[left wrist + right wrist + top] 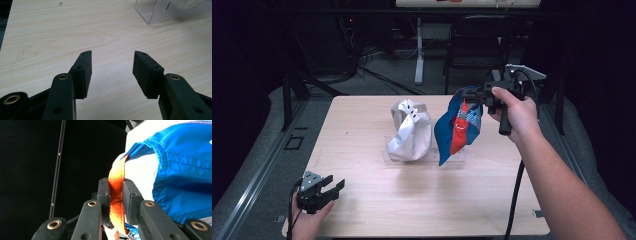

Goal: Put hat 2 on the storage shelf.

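Blue cap (458,129) hangs lengthwise downward, brim lowest.

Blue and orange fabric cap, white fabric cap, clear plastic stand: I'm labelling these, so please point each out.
Blue and orange fabric cap (460,126), high view, hanging orange panel.
White fabric cap (412,134), high view, side of crown.
Clear plastic stand (160,13), left gripper view, upright wall.

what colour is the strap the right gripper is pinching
Orange strap, clearest in the right gripper view.
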{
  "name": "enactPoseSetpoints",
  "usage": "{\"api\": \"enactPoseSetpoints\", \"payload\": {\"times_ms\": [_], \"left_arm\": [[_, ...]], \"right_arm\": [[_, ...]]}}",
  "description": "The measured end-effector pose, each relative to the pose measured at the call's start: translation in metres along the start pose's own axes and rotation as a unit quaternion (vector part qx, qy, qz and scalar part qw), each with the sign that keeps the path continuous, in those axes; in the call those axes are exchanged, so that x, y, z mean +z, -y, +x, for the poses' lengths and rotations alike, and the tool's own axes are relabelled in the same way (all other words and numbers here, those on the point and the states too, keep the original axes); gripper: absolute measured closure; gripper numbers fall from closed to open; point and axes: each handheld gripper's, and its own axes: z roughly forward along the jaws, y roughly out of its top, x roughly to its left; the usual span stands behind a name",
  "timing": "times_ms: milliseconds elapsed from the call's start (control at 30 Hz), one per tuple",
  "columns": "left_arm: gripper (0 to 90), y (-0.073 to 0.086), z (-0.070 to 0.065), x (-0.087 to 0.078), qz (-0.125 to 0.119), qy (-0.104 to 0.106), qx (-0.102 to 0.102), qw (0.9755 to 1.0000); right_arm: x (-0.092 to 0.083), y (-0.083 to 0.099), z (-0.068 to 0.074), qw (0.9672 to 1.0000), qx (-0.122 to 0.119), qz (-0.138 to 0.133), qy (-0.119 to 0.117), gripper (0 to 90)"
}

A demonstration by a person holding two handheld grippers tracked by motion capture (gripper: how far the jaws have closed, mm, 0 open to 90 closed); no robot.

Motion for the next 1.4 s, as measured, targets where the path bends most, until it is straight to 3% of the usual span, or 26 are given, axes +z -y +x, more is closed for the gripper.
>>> {"api": "enactPoseSetpoints", "payload": {"times_ms": [333, 833, 1067, 1400], "left_arm": [[50.1, 0.000, 0.002, 0.000, 0.002, 0.002, 0.000, 1.0000], [50.0, 0.000, 0.002, 0.000, 0.004, 0.000, -0.001, 1.0000], [50.1, 0.000, 0.002, 0.000, 0.003, 0.000, 0.000, 1.0000], [50.1, -0.001, 0.001, 0.001, 0.004, -0.001, 0.000, 1.0000]], "right_arm": [[-0.005, -0.019, 0.004, 0.9997, 0.005, -0.022, 0.008, 78.2], [-0.008, -0.029, -0.009, 0.9988, 0.015, -0.036, 0.029, 78.2], [-0.002, -0.030, -0.013, 0.9984, 0.017, -0.033, 0.043, 78.2], [0.014, -0.027, -0.021, 0.9988, 0.021, -0.020, 0.040, 78.2]]}}
